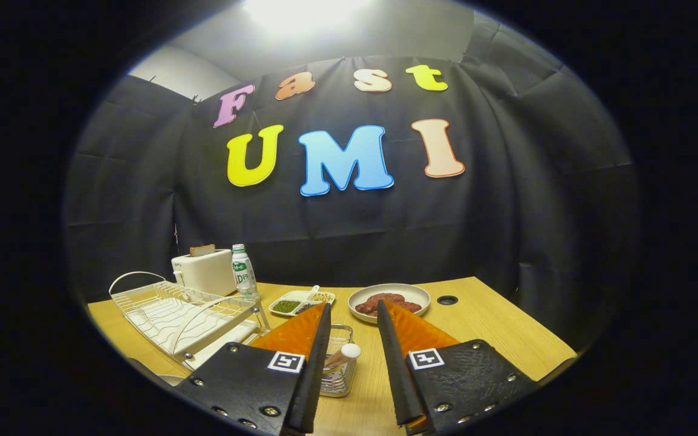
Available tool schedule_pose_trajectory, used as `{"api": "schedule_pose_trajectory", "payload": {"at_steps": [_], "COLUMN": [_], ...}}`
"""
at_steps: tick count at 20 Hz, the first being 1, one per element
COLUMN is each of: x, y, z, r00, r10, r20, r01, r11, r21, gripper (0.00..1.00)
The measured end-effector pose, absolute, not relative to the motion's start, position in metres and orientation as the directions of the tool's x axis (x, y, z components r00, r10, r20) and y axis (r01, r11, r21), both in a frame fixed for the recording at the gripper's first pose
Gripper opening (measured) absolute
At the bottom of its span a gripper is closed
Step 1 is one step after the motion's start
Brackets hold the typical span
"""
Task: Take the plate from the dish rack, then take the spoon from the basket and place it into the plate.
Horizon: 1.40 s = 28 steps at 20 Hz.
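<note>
Fingers: your gripper [352, 315] is spread wide with nothing between its tips, held above the near part of the table [494, 330].
Basket: a small wire basket [338, 363] stands on the table in the gap between your fingers, closer to the left one.
Spoon: the spoon [343, 354] stands in that basket, its rounded pale end up and leaning toward the right finger; neither finger touches it.
Dish rack: the white wire dish rack [173, 312] sits toward the table's left edge, left of your left finger; you can see no plate standing in it from here.
Plate: a round plate [389, 301] with dark red food lies just beyond your fingertips, toward the far edge.
Tray: a divided tray [300, 303] of green and yellow bits lies left of that plate.
Toaster: the toaster [205, 270] stands at the far left corner, behind the rack.
Bottle: the bottle [243, 271] stands just right of the toaster.
</note>
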State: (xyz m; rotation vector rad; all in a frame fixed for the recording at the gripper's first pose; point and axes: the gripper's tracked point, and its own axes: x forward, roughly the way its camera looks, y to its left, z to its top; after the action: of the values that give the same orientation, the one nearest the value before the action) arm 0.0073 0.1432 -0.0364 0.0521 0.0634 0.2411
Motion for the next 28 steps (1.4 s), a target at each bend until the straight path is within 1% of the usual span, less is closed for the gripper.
{"api": "schedule_pose_trajectory", "payload": {"at_steps": [6,7,8,9,10,11,12,15,20,28], "x": [0.025,0.025,0.027,0.025,0.024,0.022,0.022,0.019,0.012,-0.006], "y": [0.153,0.159,0.159,0.161,0.161,0.158,0.163,0.173,0.174,0.171], "z": [-0.056,-0.059,-0.061,-0.058,-0.052,-0.053,-0.052,-0.046,-0.024,0.034], "r00": [0.966,0.959,0.961,0.959,0.963,0.970,0.965,0.960,0.961,0.969], "r10": [0.245,0.268,0.261,0.269,0.259,0.231,0.248,0.257,0.253,0.225], "r20": [-0.089,-0.090,-0.097,-0.090,-0.075,-0.072,-0.088,-0.112,-0.113,-0.098], "r01": [-0.240,-0.265,-0.258,-0.266,-0.257,-0.230,-0.248,-0.260,-0.256,-0.229], "r11": [0.969,0.963,0.965,0.963,0.965,0.973,0.969,0.966,0.967,0.973], "r21": [0.057,0.052,0.039,0.035,0.043,0.022,0.005,-0.011,-0.015,-0.039], "gripper": [0.48,0.44,0.40,0.27,0.27,0.20,0.13,0.13,0.13,0.13]}}
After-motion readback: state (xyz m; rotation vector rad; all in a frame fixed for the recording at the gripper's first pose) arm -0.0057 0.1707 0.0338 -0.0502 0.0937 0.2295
